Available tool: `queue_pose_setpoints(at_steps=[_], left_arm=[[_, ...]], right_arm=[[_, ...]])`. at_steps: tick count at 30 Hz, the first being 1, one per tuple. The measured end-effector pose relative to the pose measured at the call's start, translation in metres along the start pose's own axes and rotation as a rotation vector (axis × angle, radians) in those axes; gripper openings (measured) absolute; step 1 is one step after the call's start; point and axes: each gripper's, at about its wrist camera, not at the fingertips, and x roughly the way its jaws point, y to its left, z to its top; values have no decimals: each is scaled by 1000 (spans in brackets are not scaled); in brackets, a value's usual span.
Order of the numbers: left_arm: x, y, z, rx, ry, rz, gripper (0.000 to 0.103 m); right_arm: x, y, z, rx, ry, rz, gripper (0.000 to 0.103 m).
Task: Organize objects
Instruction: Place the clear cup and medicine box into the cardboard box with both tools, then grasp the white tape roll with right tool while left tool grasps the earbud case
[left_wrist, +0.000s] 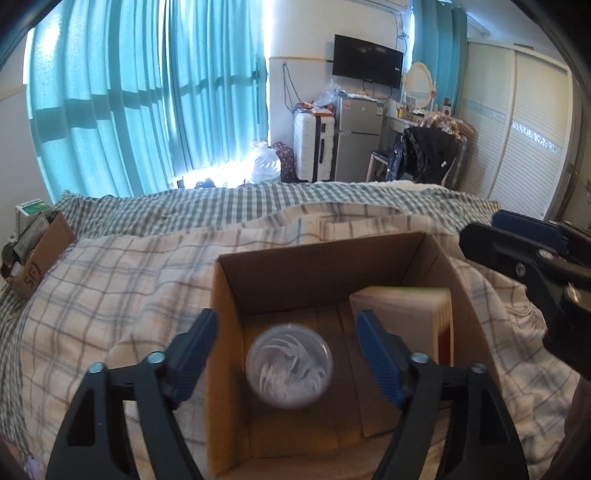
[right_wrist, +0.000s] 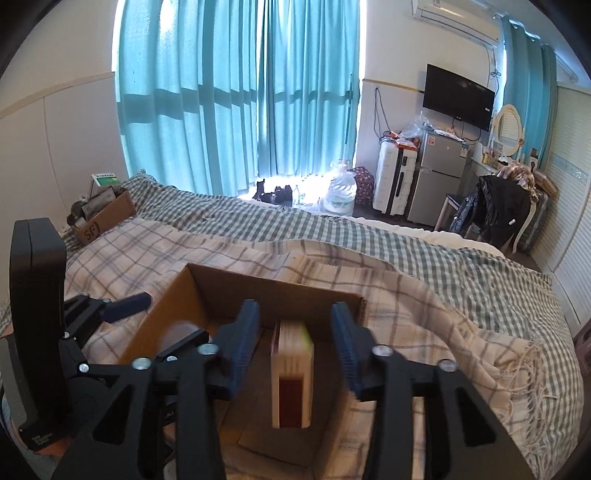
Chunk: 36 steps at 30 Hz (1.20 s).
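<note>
Already both jaws released: tub (left_wrist: 289, 365) and packet (right_wrist: 292, 373) dropping into box (left_wrist: 317, 258), lower centre; side carton (right_wrist: 107, 216) still full.

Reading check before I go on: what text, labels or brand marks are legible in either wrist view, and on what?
"SF" on the side of the small cardboard box at the bed's far left edge.
Green-and-white carton in that box: print too small to read.
Fridge stickers: blurred.
TV: small logo, unreadable.
Pale box in the nearer cardboard box: no readable text.
</note>
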Motion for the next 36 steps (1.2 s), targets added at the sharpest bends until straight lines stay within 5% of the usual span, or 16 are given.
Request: queue_pose_setpoints(at_steps=[12, 20, 25, 36], left_arm=[[-107, 0, 5, -19, -77, 45, 101], [-129, 0, -42, -10, -32, 64, 103], [-108, 0, -90, 27, 43, 96, 103], [-49, -7, -177, 74, 255, 173, 103]], right_arm=[[-123, 1, 6, -45, -74, -35, 71], [-165, 5, -34, -52, -82, -79, 103], [-144, 7, -71, -49, -29, -53, 103], [-36, 19, -179, -35, 264, 1, 103]])
